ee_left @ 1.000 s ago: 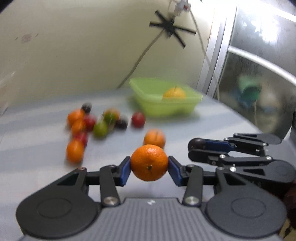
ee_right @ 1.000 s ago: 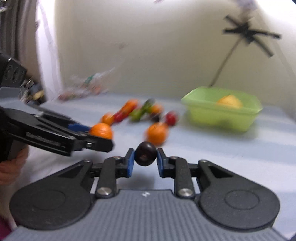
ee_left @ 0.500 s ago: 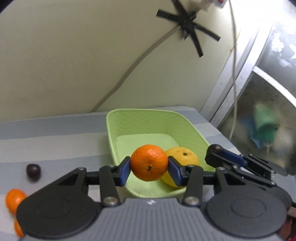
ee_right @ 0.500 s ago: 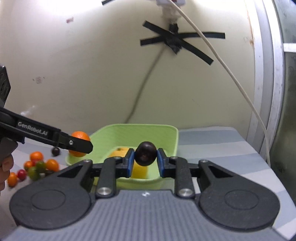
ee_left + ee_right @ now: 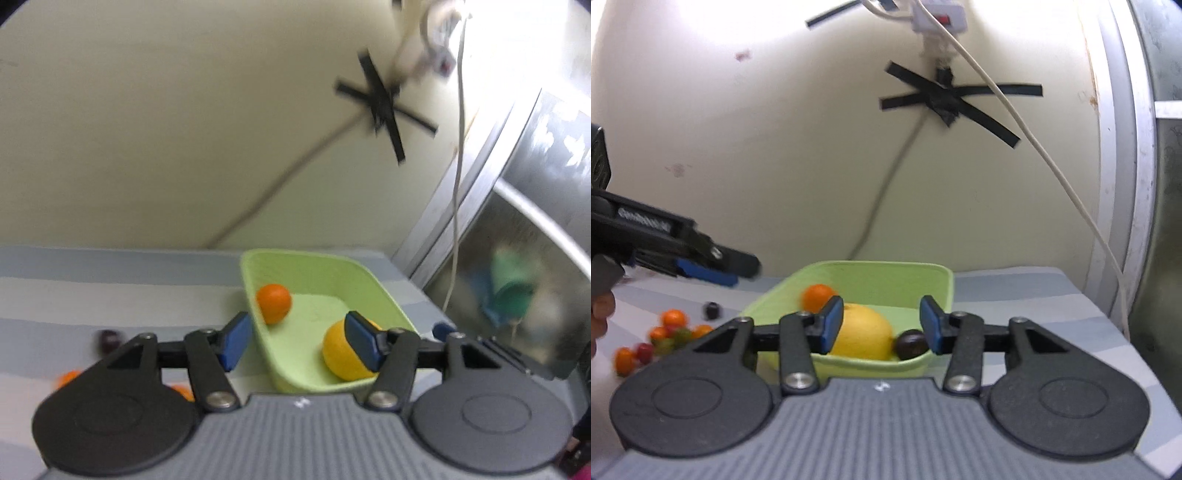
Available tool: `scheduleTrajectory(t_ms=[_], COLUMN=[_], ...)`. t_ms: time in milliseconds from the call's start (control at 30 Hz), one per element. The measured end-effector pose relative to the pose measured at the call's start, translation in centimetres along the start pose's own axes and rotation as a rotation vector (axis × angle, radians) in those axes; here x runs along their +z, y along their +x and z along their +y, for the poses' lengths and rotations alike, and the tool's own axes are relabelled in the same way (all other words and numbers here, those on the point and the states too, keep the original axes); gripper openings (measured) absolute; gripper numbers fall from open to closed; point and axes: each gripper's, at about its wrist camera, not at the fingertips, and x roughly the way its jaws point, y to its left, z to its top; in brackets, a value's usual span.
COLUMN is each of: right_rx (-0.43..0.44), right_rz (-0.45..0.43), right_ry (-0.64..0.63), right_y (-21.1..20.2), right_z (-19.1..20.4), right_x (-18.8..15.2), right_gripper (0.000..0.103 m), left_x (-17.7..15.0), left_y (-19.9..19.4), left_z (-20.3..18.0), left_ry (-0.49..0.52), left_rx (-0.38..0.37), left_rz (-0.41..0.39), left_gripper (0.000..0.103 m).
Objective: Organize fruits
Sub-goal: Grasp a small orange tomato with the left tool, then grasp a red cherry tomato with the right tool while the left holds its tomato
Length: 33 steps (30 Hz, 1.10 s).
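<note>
A green basket (image 5: 376,284) (image 5: 871,277) stands on the striped table by the wall. It holds a small orange (image 5: 274,302) (image 5: 817,296), a big yellow fruit (image 5: 341,356) (image 5: 862,336) and a dark plum (image 5: 911,344). My left gripper (image 5: 298,345) is open and empty over the basket's near left side. My right gripper (image 5: 882,325) is open and empty above the basket's near rim. The left gripper (image 5: 713,271) also shows at the left of the right wrist view.
Several loose fruits lie on the table left of the basket: oranges (image 5: 673,318), a red fruit (image 5: 643,350), a dark plum (image 5: 712,309) (image 5: 109,338). A cable (image 5: 1052,162) hangs down the wall. A metal window frame (image 5: 480,192) stands at the right.
Both grippers have opened. The orange has dropped from the left gripper into the basket and the dark plum from the right gripper into the basket. Both grippers have pulled back slightly.
</note>
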Motion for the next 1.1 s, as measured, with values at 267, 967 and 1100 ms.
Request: scheduleTrajectory(t_ms=[267, 967, 1100], right_rx=[0.142, 0.349, 0.366], right_rz=[0.054, 0.239, 0.265], right_ry=[-0.043, -0.022, -0.050], right_y=[-3.5, 2.9, 4.0], right_z=[5.0, 14.9, 16.4], right_x=[-2.0, -1.2, -1.6], right_gripper=[0.048, 0.038, 0.039], left_x=[-5.0, -12.4, -13.6], left_y=[-10.1, -8.5, -10.8], left_z=[6.9, 6.9, 7.7], left_ry=[-0.075, 0.073, 0.058], left_rx=[0.188, 0.248, 0.246], left_rz=[-0.081, 0.021, 0.006], left_gripper=[0.061, 0.030, 0.030])
